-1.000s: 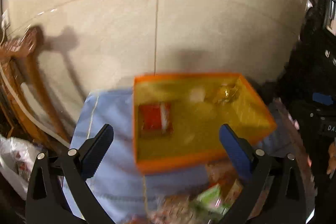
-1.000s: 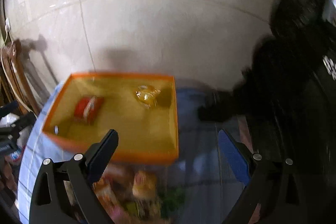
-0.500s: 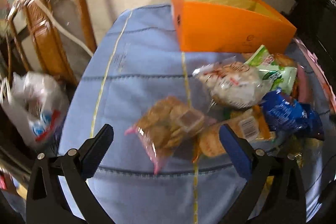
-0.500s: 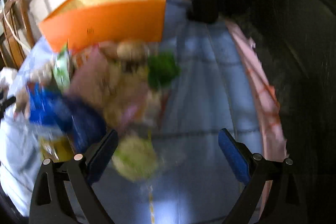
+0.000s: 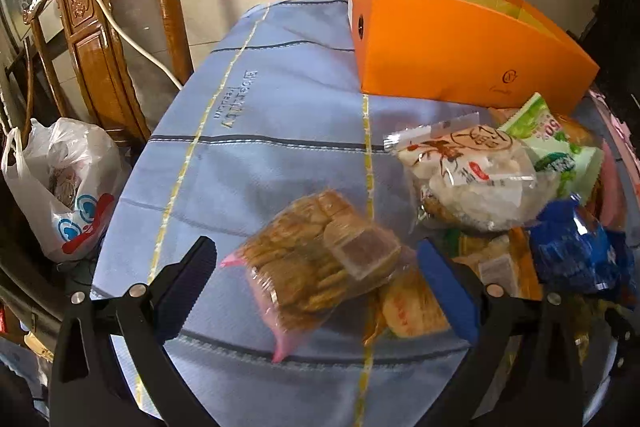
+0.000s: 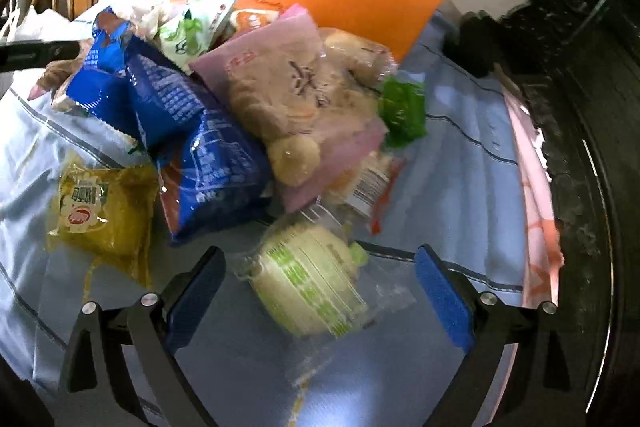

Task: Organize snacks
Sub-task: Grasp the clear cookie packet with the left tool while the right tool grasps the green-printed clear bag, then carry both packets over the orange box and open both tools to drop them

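Both grippers have dropped from above the orange box to the snack pile in front of it.

Left wrist view: the left gripper (image 5: pixel 316 269) is spread wide, fingers either side of a clear bag of brown biscuits (image 5: pixel 320 263) lying on the blue striped cloth (image 5: pixel 256 147), not gripping it. To the right lie a clear bag of white rice crackers (image 5: pixel 468 179), a green-and-white packet (image 5: pixel 556 143) and a blue packet (image 5: pixel 576 251). The orange box (image 5: pixel 460 55) stands at the far edge. A white plastic bag (image 5: pixel 60 187) hangs beside a wooden chair (image 5: pixel 100 47).

Right wrist view: the right gripper (image 6: pixel 320 281) is spread wide around a clear-wrapped cream-and-green pastry (image 6: pixel 312 283), not touching it. Behind it lie a pink bag (image 6: pixel 292 95), blue packets (image 6: pixel 192 131) and a yellow packet (image 6: pixel 100 211)
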Demonstrator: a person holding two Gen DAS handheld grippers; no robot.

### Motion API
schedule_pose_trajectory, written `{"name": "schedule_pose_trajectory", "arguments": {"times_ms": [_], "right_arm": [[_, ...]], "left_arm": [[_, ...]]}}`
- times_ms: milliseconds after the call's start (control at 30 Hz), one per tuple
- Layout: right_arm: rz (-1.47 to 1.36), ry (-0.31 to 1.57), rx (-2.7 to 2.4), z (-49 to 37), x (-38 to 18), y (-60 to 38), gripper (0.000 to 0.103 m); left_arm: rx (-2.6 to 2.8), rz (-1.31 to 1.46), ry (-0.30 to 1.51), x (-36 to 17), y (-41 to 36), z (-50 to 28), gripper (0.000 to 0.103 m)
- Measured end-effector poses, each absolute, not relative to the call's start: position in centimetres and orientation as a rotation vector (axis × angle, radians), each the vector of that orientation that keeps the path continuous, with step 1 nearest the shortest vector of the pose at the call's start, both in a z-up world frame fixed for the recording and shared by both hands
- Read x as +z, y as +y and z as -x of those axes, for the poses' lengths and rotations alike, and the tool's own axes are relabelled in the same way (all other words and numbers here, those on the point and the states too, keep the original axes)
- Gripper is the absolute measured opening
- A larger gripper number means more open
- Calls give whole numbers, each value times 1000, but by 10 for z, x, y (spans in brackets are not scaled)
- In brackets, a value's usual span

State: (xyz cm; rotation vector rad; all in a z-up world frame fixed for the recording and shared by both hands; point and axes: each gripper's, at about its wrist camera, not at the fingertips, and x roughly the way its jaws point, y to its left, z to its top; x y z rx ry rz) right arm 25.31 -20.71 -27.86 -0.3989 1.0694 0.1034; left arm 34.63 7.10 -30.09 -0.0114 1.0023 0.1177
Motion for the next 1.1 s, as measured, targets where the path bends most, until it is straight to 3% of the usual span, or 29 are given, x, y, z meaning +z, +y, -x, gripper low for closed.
{"name": "schedule_pose_trajectory", "arguments": {"times_ms": [200, 267, 333, 367, 400, 433, 567, 800, 1100], "right_arm": [[432, 1087, 123, -255, -286, -198, 90], [419, 1104, 143, -255, -289, -196, 81], [407, 1115, 147, -254, -290, -196, 64], [406, 1112, 137, -255, -290, -197, 61], [385, 1117, 138, -255, -289, -199, 58], [364, 1122, 139, -256, -289, -202, 55], [286, 1128, 140, -258, -285, -217, 52], [198, 1119, 109, -251, -273, -236, 51], [141, 975, 97, -242, -208, -240, 51]], "left_arm": [[201, 26, 1029, -320, 73, -366, 99], [230, 46, 1052, -330, 76, -368, 99], [247, 48, 1045, -335, 78, -365, 99], [248, 55, 1033, -335, 79, -363, 95], [246, 63, 1026, -335, 80, -360, 83], [239, 69, 1021, -334, 81, -358, 81], [198, 83, 1015, -330, 83, -347, 72], [148, 142, 1014, -320, 97, -323, 69], [73, 84, 871, -257, 80, -299, 69]]}}
